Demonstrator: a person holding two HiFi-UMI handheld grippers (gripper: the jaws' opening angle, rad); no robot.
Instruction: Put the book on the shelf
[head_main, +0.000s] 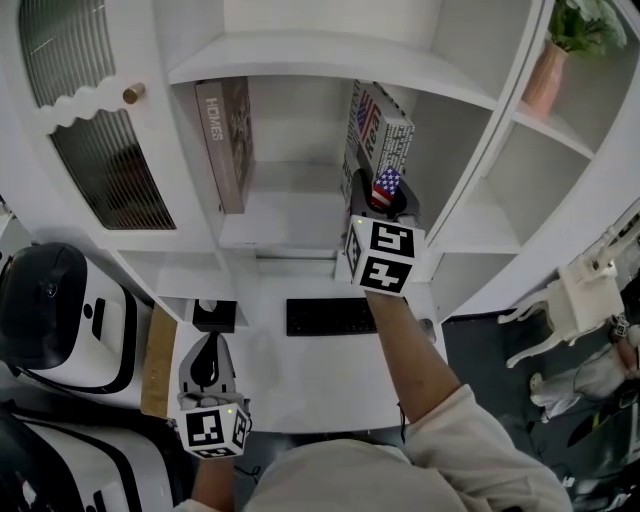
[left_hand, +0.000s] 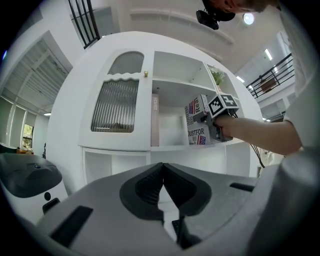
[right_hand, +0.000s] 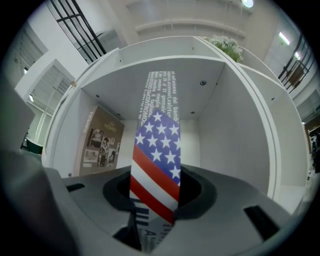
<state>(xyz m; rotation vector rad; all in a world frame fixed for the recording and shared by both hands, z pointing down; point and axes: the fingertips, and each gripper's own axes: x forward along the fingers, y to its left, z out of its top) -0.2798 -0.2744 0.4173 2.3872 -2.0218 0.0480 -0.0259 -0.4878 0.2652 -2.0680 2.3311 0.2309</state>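
My right gripper (head_main: 385, 205) is shut on a book with a stars-and-stripes spine (right_hand: 156, 160), holding it upright inside the open shelf compartment (head_main: 290, 215). In the head view the flag book (head_main: 380, 135) stands at the right side of that compartment; the left gripper view also shows the flag book (left_hand: 197, 127) there, with the right gripper (left_hand: 212, 122) on it. A brown book (head_main: 228, 140) leans against the compartment's left wall, apart from mine. My left gripper (head_main: 208, 360) hangs low over the desk, shut and empty, its jaws meeting edge to edge.
A cabinet door with ribbed glass (head_main: 110, 180) and a brass knob (head_main: 133, 93) flanks the compartment on the left. Below lies a white desk (head_main: 300, 380) with a black keyboard (head_main: 330, 317). A potted plant (head_main: 560, 50) stands on the right shelves. White machines (head_main: 60, 310) sit at the left.
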